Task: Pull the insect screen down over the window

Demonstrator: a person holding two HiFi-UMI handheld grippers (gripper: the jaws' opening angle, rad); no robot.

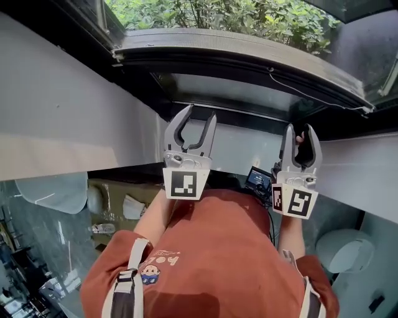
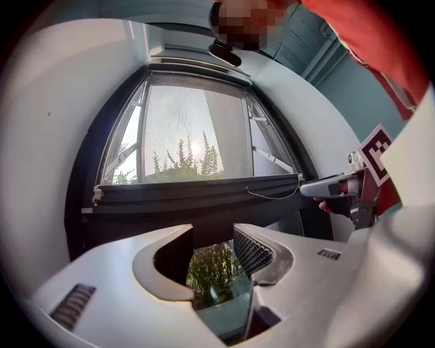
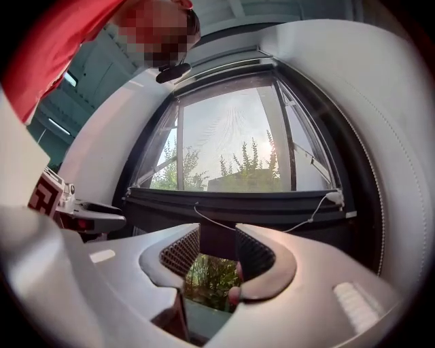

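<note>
The insect screen's dark pull bar (image 1: pixel 249 62) runs across the window; mesh and sky show above it in the gripper views, where the bar (image 2: pixel 197 194) (image 3: pixel 231 204) also appears. My left gripper (image 1: pixel 194 118) is held up just under the bar, jaws wide apart, with only dark frame and greenery in the gap (image 2: pixel 212 251). To its right, my right gripper (image 1: pixel 300 133) is at the same height, also open. Its pads are apart, with the bar's lower edge behind them (image 3: pixel 219 262). A thin white cord (image 3: pixel 299 221) hangs along the bar.
White reveal walls (image 1: pixel 68 105) flank the window on both sides. Green bushes (image 1: pixel 236 15) stand outside. The person's red shirt (image 1: pixel 217 248) fills the lower middle. A small lit device (image 1: pixel 258 178) sits between the grippers, and a white basin-like shape (image 1: pixel 53 191) lies lower left.
</note>
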